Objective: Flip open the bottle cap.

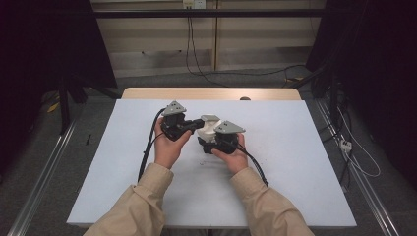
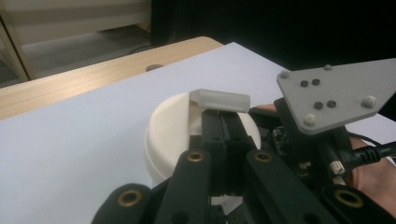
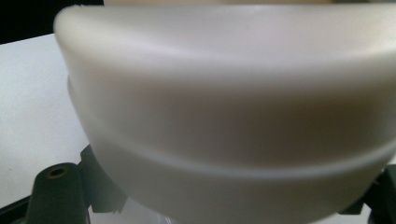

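- While no brand, label or writing can be read anywhere, the round cream-white plastic container [image 2: 175, 135] shows a smooth, matte, faintly glossy skin with a flat top and a rounded rim.
- It sits between the two grippers near the middle of the pale blue-white matte worktop [image 1: 295, 162], which lies over a light wooden table [image 1: 211, 93] with a rounded far edge.
- From its top rises a small translucent white plastic tab [image 2: 220, 100], block-shaped with softened corners.
- Seen in the left gripper view, the left gripper [image 2: 223, 122] has its two black jaws pressed together on the lower part of that tab, pinching it; the jaw links are black moulded plastic with brass-coloured pivot bushes.
- In the right gripper view the container's curved side wall looms close, with one shallow ridge running round it, and the right gripper [image 3: 224, 205] is clamped on the container, one black jaw at either side of the wall.
- Atop the right gripper sits a grey three-cornered plate [image 2: 341, 95], flat and matte, studded with small pale knobs and dark screw heads.
- Both hands come out of beige cloth sleeves [image 1: 142, 196], and black cables trail back from each gripper.
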A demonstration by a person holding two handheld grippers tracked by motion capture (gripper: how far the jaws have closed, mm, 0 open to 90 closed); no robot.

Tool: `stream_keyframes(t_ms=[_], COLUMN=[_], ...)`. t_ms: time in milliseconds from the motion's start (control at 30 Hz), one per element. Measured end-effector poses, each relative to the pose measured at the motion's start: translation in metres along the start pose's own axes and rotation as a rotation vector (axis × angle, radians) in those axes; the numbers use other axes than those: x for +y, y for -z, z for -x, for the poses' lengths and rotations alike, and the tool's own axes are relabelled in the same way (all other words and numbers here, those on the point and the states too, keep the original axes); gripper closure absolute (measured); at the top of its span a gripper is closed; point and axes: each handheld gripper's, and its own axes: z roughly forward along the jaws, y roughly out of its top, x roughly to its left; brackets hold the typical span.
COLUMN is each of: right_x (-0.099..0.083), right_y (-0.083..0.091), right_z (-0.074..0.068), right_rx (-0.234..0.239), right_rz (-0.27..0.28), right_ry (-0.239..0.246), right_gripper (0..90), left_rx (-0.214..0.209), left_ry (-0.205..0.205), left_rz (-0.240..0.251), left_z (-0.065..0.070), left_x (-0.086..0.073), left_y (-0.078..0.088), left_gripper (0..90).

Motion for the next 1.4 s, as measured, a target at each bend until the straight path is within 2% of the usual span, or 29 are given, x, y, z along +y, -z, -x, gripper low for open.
stream_keyframes(t_ms=[633, 1400], right_x=[0.000, 0.000], right_y=[0.000, 0.000], right_z=[0.000, 0.001], right_rx=[0.001, 0.000], right_rz=[-0.002, -0.002], right_ry=[-0.006, -0.008], right_gripper=[18.5, 18.5], left_rx=[-0.001, -0.002], left_ry=[-0.012, -0.013], left_rz=[0.004, 0.002], left_z=[0.002, 0.001], left_x=[0.016, 0.026], left_y=[-0.009, -0.019], left_gripper=[90.0, 90.0])
